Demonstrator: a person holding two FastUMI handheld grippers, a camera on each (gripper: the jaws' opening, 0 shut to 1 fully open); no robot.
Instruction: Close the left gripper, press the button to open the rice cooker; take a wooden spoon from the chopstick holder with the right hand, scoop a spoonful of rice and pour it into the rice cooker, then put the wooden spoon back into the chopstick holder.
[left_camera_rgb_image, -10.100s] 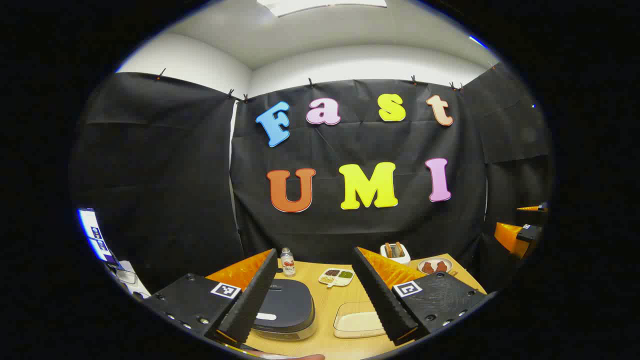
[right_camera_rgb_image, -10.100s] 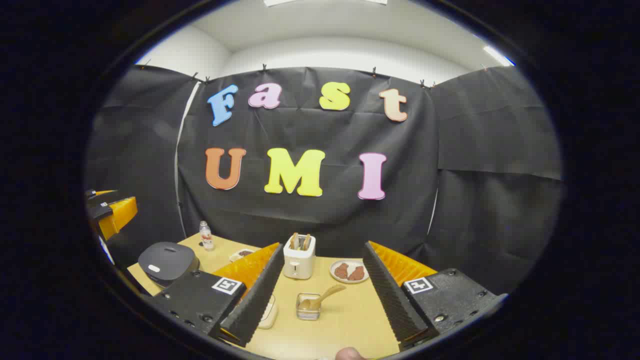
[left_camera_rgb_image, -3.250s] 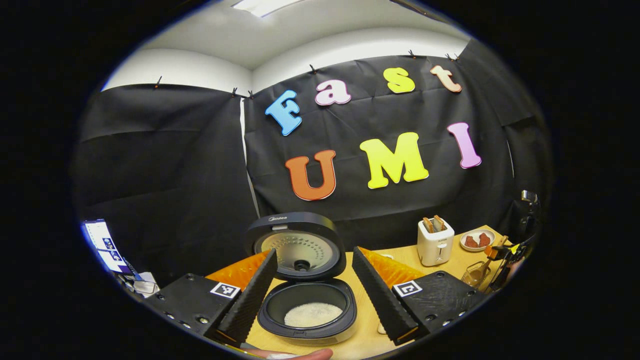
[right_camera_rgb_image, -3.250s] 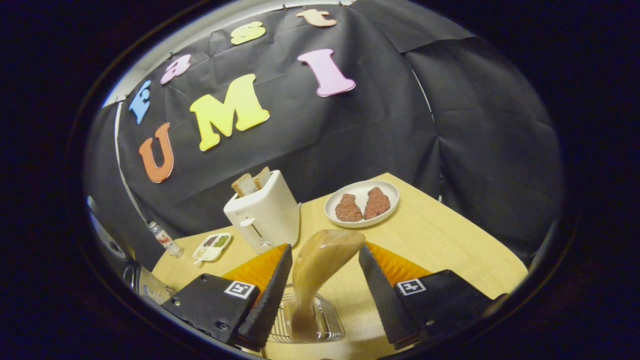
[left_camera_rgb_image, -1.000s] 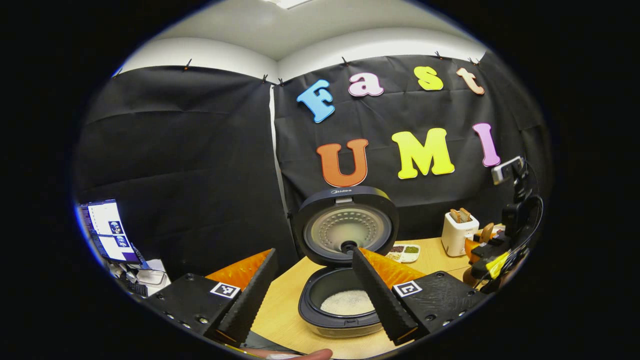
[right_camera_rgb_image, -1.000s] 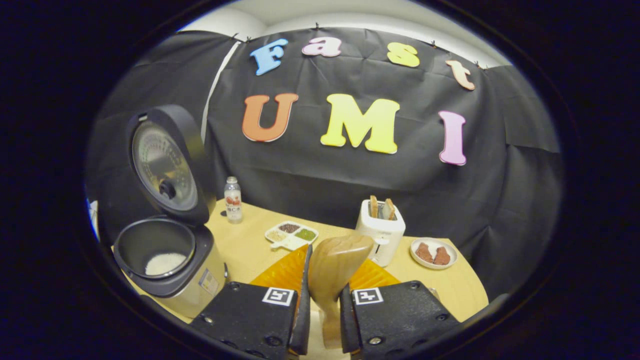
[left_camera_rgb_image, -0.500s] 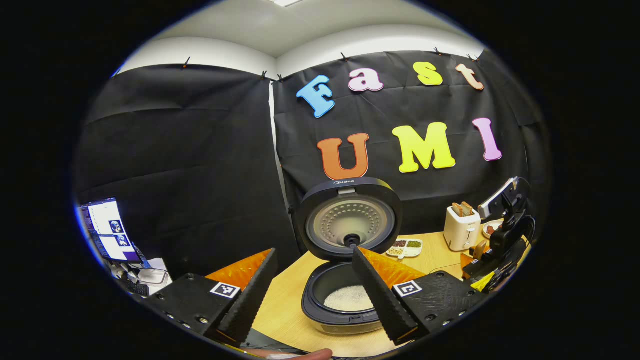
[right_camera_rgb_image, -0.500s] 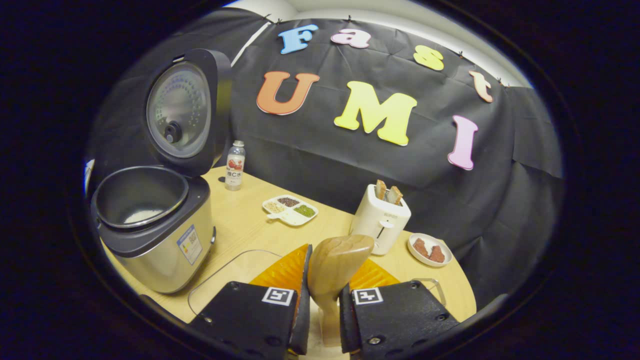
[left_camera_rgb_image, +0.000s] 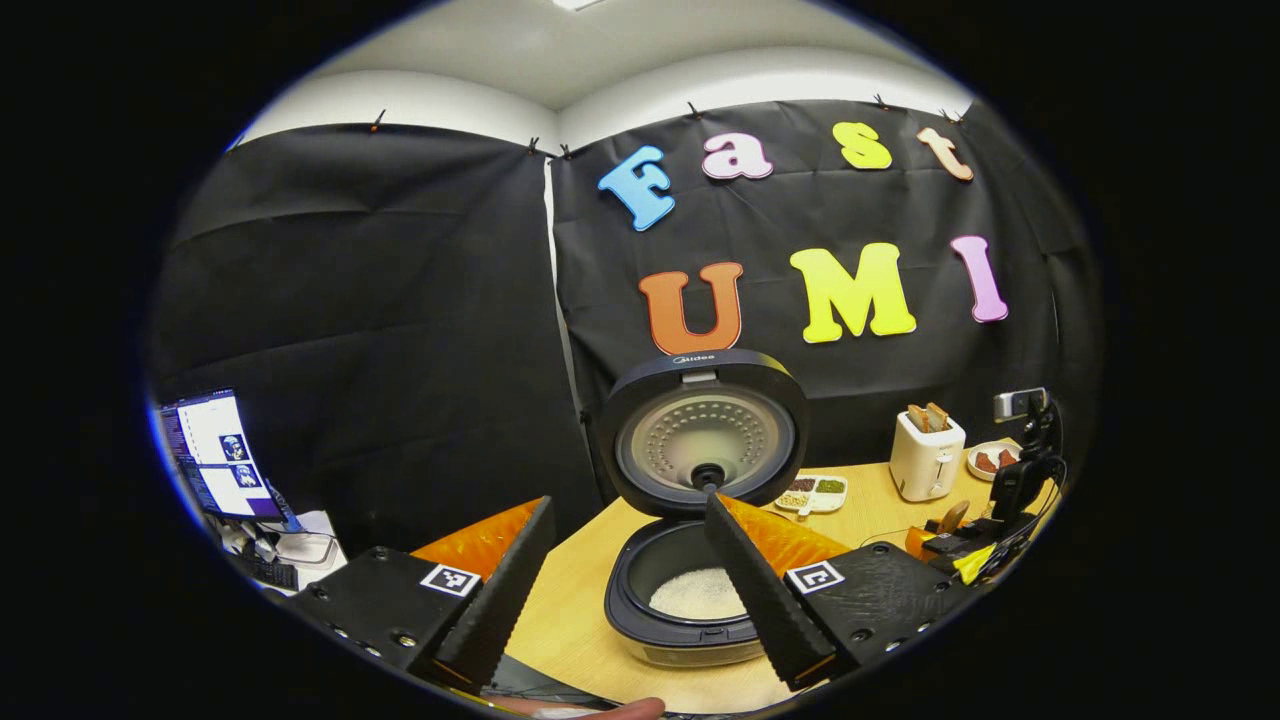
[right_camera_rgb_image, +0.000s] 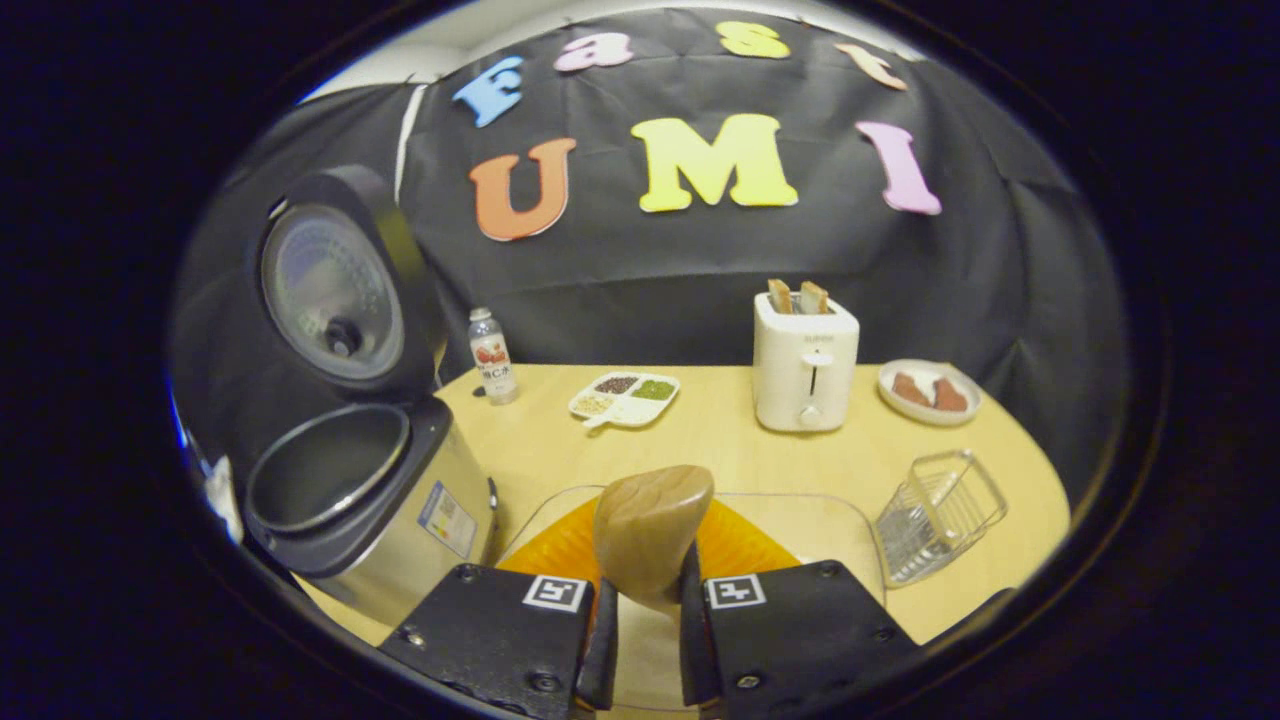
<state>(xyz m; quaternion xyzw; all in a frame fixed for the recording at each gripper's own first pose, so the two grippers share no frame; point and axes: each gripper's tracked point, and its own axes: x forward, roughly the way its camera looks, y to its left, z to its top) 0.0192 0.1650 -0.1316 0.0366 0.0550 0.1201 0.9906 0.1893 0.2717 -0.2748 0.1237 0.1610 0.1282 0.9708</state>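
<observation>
Right gripper (right_camera_rgb_image: 640, 610) pinches wooden spoon (right_camera_rgb_image: 650, 530) above rice container (right_camera_rgb_image: 800, 525); left gripper (left_camera_rgb_image: 625, 590) spread; next, dip and scoop

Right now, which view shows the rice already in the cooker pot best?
Left gripper view. It looks down into the open rice cooker, and the white rice shows on the pot floor between the gripper's spread fingers. The right gripper view sees the cooker side-on: rim and dark inner wall, with the pot floor hidden.
</observation>
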